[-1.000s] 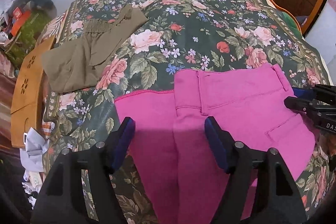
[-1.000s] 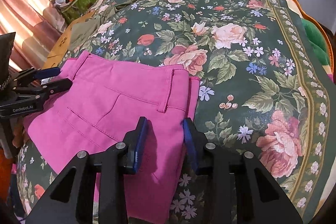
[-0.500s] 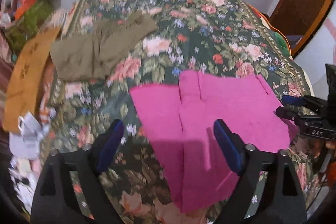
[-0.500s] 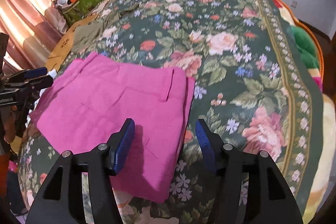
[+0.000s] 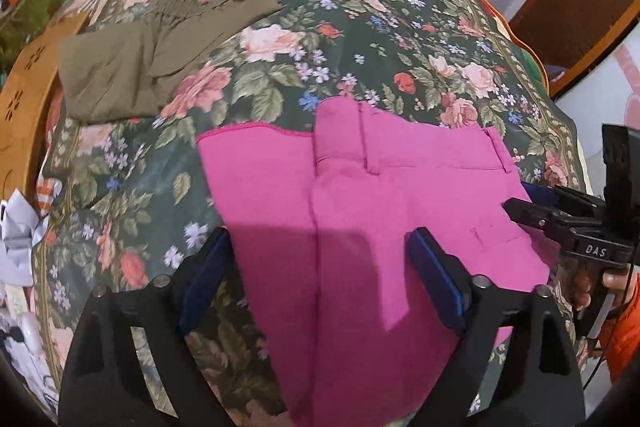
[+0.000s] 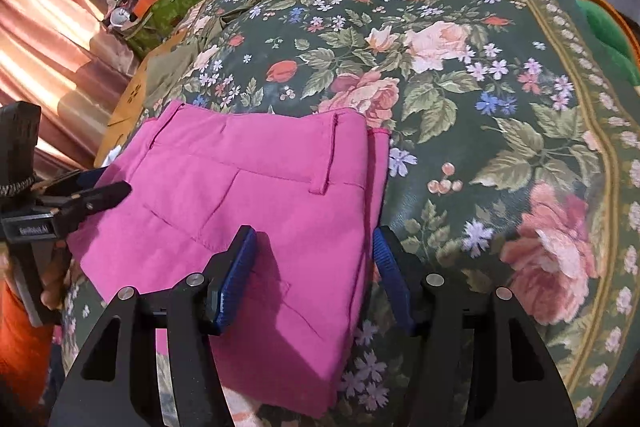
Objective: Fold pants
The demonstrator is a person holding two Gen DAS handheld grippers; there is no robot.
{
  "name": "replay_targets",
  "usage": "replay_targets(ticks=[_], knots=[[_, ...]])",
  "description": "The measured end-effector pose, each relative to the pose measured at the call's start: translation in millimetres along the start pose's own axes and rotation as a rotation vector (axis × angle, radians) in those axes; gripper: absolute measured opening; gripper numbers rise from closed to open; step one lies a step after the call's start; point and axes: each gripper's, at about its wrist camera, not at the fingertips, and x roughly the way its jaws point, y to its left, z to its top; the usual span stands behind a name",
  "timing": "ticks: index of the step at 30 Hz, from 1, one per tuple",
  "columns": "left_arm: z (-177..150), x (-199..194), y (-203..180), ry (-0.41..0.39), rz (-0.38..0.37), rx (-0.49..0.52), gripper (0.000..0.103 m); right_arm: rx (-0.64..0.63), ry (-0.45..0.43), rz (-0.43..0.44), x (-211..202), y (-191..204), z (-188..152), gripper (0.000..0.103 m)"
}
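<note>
My left gripper is closing its jaws above the folded pink pants, gripping nothing. My right gripper stands apart over them at the bed's near edge.

2 pants: 1 pink, 1 olive; 2 tongs.

Folded pants on bedspread, second garment behind-left
</note>
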Motion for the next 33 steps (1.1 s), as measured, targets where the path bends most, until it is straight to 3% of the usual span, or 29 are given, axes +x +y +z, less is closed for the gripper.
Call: replay_targets(ticks=[5, 7, 10, 15, 24, 33], knots=[[4, 0, -5, -0.013, -0.018, 0.031, 0.063, 0.009, 0.009, 0.013, 7, 0, 5, 0.048], [5, -1, -8, -0.021, -0.010, 0.045, 0.048, 0.013, 0.006, 0.012, 7, -1, 6, 0.038], [7, -3, -7, -0.033, 0.002, 0.043, 0.033, 0.027, -0.007, 0.004, 4, -3, 7, 0.022], [10, -13, -3, -0.066, 0.007, 0.029, 0.014, -0.034, -0.047, -0.038, -7, 6, 7, 0.012], [16, -44, -3, -0.154, 0.066, 0.060, 0.011, -0.108, -0.138, -0.036, -38, 32, 25, 0.010], [41, -94, 19, -0.285, 0.097, 0.040, 0.001, -0.175, -0.229, -0.050, -60, 65, 54, 0.010]])
